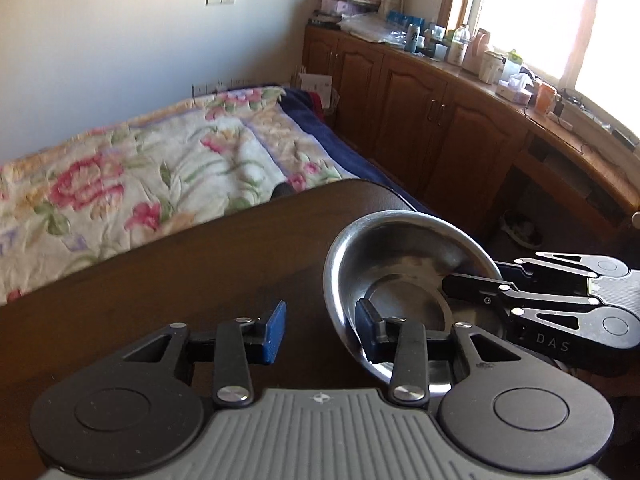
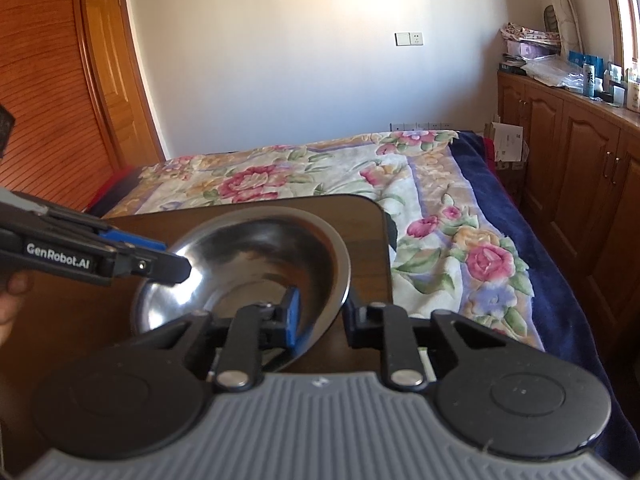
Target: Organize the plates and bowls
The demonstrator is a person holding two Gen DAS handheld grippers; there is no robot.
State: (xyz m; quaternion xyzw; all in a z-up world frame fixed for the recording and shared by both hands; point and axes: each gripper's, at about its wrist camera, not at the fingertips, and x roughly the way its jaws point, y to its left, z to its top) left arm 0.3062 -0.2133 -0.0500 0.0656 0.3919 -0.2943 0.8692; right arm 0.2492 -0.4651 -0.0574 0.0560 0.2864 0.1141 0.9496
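Bed with a floral quilt (image 2: 400, 184) and dark blue blanket edge fills the background, beyond the table. Row of brown wooden cabinets (image 1: 420, 96) along the window wall, its top cluttered with bottles and boxes.

Dark brown wooden table with a rounded corner (image 1: 200, 280) in the foreground, butting toward the bed.

Round stainless-steel bowl (image 2: 260, 256) sits at the table's near right part, close to the rounded corner; appears tilted, though whether it is lifted off the table I cannot tell.

Left gripper (image 1: 320, 328): jaws set wide, blue-padded; right finger inside the bowl, left finger outside over bare table, straddling the bowl's left rim without closing.

Right gripper (image 2: 320, 312): jaws moderately apart, straddling the bowl's right rim, left finger inside, right finger outside. Contact with the rim is not clear.

Part of a hand (image 2: 10, 304) shows at the left edge of the right-wrist view, behind the left gripper.
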